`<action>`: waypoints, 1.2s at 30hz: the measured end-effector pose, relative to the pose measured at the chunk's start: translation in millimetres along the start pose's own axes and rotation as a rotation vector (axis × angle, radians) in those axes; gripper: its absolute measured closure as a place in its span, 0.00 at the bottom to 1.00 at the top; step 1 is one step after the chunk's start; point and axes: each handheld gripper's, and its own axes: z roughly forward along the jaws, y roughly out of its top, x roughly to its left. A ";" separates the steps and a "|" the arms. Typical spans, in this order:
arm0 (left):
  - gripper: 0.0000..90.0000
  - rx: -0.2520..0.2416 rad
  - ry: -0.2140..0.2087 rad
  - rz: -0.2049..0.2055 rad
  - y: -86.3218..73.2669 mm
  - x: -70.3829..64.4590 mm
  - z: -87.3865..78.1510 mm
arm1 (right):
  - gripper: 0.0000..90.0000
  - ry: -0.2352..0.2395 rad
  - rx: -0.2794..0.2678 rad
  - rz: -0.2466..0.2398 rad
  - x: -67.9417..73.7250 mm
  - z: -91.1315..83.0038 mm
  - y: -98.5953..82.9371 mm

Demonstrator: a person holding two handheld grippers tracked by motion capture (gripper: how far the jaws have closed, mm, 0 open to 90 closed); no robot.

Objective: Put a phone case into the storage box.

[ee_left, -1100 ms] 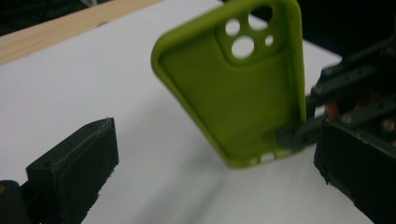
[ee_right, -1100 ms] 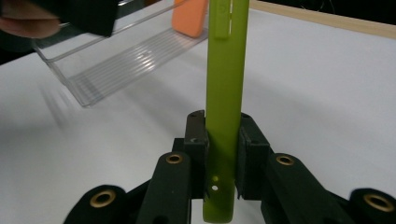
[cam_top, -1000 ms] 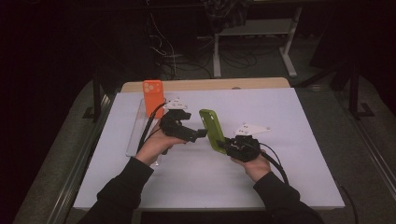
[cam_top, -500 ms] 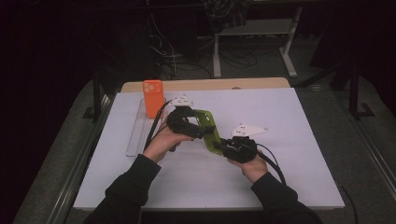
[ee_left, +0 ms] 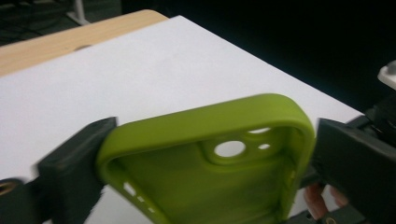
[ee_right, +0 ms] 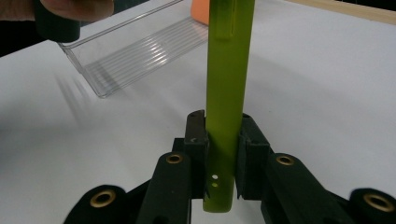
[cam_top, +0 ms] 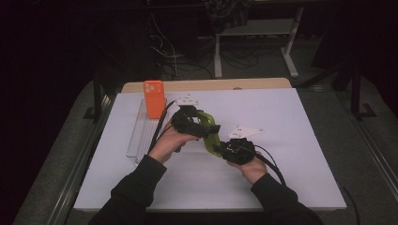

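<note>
- My right gripper [ee_right: 223,154] is clamped on the green phone case [ee_right: 229,93]: both black pads press flat on the case's thin edge near its bottom end, small port holes showing just below the pads.
- In the right gripper view the case stands edge-on and about upright between the jaws, a narrow matte lime strip, soft rubbery look.
- My left gripper [ee_left: 205,163] grips the same case [ee_left: 210,158] across its width at the camera end. One blocky dark jaw sits on each long side, both touching.
- The left gripper view looks into the case's hollow inside: rounded corners, raised lip, oval camera cutout with smaller holes beside it, smooth matte finish.
- In the high view the case [cam_top: 210,129] bridges the two grippers over the middle of the table, left gripper [cam_top: 190,123] at its far end, right gripper [cam_top: 230,149] at the near end. I cannot tell whether it touches the table.
- Each gripper carries a grey three-cornered plate on top and trails a black cable.
- My forearms come in from the near edge in dark sleeves, left hand [cam_top: 169,140] curled round its handle, right hand [cam_top: 251,166] likewise, wrists angled toward each other.
- Table [cam_top: 291,140] has a flat white top, wood strip at the far edge.
- Clear ribbed plastic tray [cam_top: 141,133] lies left of my left gripper; an orange phone case [cam_top: 154,98] stands upright at its far end.
</note>
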 end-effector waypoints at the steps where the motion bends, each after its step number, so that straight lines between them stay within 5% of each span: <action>1: 0.07 -0.006 -0.007 -0.007 0.2 0.5 0.2 | 0.84 -0.001 0.004 0.004 0.0 0.2 -0.2; 17: 0.16 -0.007 -0.029 -0.040 3.9 2.5 -1.5 | 0.83 -0.019 0.026 -0.013 1.9 3.0 -0.8; 23: 0.17 0.002 -0.016 -0.026 12.6 7.3 -6.3 | 0.42 -0.034 0.012 -0.027 1.5 -2.0 -0.1; 30: 0.17 -0.004 0.026 0.014 32.7 19.2 -25.5 | 0.17 -0.099 0.067 -0.050 -12.4 -16.6 -13.8; 36: 0.17 -0.025 0.077 0.031 49.5 33.0 -51.0 | 0.06 -0.120 0.097 -0.032 -25.9 -32.4 -34.2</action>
